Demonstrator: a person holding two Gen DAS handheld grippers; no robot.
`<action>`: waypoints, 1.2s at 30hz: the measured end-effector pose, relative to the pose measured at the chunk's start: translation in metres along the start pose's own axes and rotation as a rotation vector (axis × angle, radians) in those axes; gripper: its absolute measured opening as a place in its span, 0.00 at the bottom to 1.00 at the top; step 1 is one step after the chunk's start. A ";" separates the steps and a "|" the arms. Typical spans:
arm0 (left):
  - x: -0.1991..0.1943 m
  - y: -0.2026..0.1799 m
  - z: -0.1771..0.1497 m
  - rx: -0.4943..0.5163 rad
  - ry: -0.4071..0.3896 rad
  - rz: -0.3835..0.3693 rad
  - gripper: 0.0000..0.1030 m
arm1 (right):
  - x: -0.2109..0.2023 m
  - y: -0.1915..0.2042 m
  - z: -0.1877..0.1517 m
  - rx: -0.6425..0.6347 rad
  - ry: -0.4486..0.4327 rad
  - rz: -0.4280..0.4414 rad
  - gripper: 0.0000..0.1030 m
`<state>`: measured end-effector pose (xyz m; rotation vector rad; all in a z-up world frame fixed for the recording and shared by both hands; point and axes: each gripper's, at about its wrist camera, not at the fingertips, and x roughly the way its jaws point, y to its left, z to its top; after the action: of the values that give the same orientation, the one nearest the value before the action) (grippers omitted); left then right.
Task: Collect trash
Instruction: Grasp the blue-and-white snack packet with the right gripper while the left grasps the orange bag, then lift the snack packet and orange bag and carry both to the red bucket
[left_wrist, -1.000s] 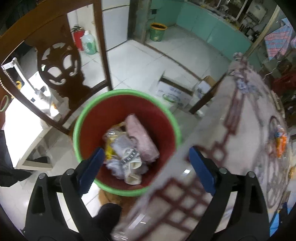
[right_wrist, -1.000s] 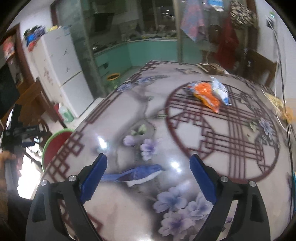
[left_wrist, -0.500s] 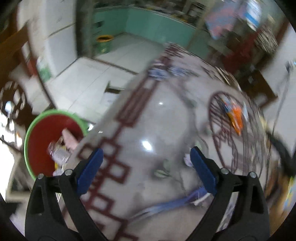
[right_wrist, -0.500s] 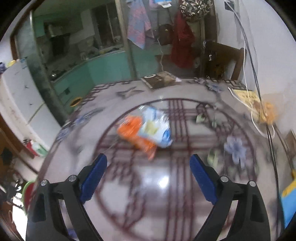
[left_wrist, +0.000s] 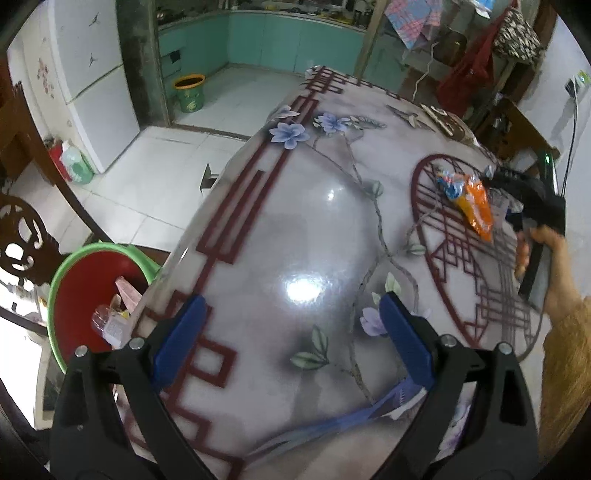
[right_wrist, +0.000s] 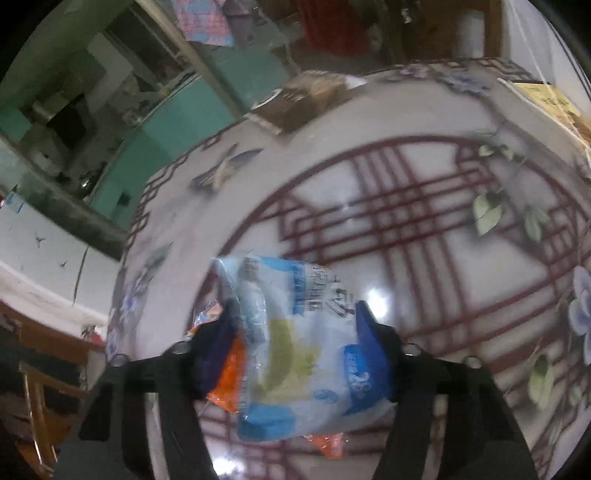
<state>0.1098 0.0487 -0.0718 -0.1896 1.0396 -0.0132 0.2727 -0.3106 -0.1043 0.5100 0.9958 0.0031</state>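
A red bin with a green rim (left_wrist: 66, 266) stands on the floor beside the table and holds several wrappers. My left gripper (left_wrist: 291, 343) is open and empty above the patterned table (left_wrist: 295, 229). In the right wrist view my right gripper (right_wrist: 295, 347) is open, its blue fingers on either side of a white-and-blue snack bag (right_wrist: 295, 350) lying on an orange wrapper (right_wrist: 229, 373) on the table. The left wrist view shows the same wrappers (left_wrist: 476, 206) with the right gripper (left_wrist: 513, 206) at them.
A dark wooden chair (left_wrist: 22, 236) stands by the bin. A small green and yellow bin (left_wrist: 190, 92) and a white fridge (left_wrist: 96, 77) are across the tiled floor. A brown box (right_wrist: 306, 99) and a yellow paper (right_wrist: 546, 96) lie at the table's far edge.
My left gripper swung from over the bin to over the table. My right gripper moved forward across the table to the wrappers, which now sit between its fingers.
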 end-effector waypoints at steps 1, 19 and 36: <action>0.000 -0.001 0.001 -0.005 0.000 -0.004 0.90 | -0.004 0.008 -0.006 -0.049 0.015 0.009 0.40; 0.008 -0.088 -0.032 0.228 0.038 -0.105 0.95 | -0.176 -0.014 -0.186 -0.146 -0.043 0.083 0.11; 0.057 -0.142 -0.049 0.276 0.147 -0.197 0.65 | -0.171 -0.009 -0.190 -0.132 -0.051 0.132 0.16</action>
<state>0.1082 -0.1039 -0.1213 -0.0396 1.1496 -0.3512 0.0231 -0.2802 -0.0540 0.4520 0.9039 0.1723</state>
